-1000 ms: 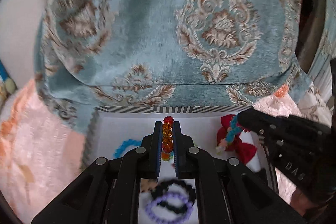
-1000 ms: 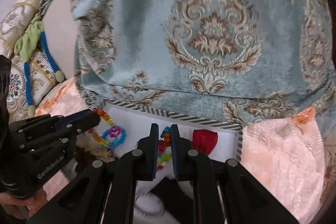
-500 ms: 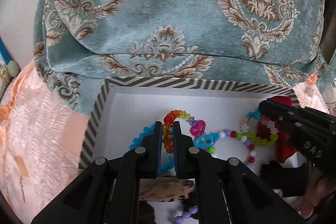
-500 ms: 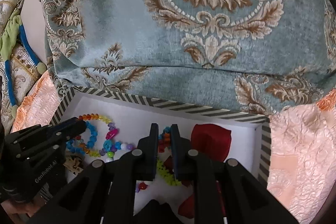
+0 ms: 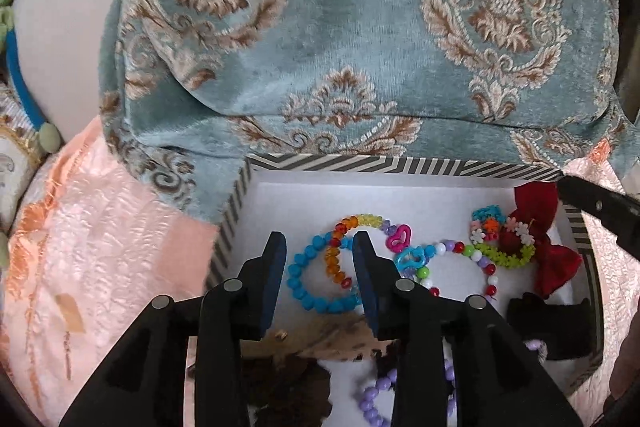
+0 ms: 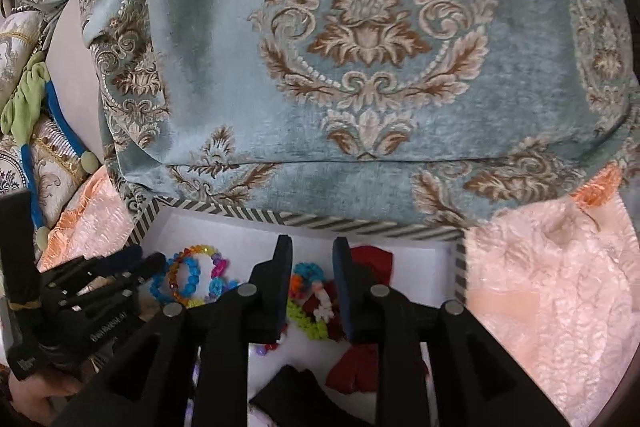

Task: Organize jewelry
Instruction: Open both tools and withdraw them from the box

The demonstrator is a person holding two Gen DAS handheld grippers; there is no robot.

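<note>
A white box with a striped rim holds the jewelry. My left gripper is open just above a rainbow bead bracelet that lies over a blue bead bracelet on the box floor. My right gripper is open above a flower-bead bracelet and a red bow. The same flower-bead bracelet and red bow lie at the box's right side in the left wrist view. A purple bead bracelet lies nearer me.
A teal patterned cushion stands right behind the box. Peach fabric surrounds it. A string of mixed beads with pink and blue hearts lies mid-box. Dark brown and black pieces lie at the near side.
Both grippers have opened. The rainbow bracelet has left my left fingers and lies in the box. The flower-bead bracelet has left my right fingers and lies by the red bow.
</note>
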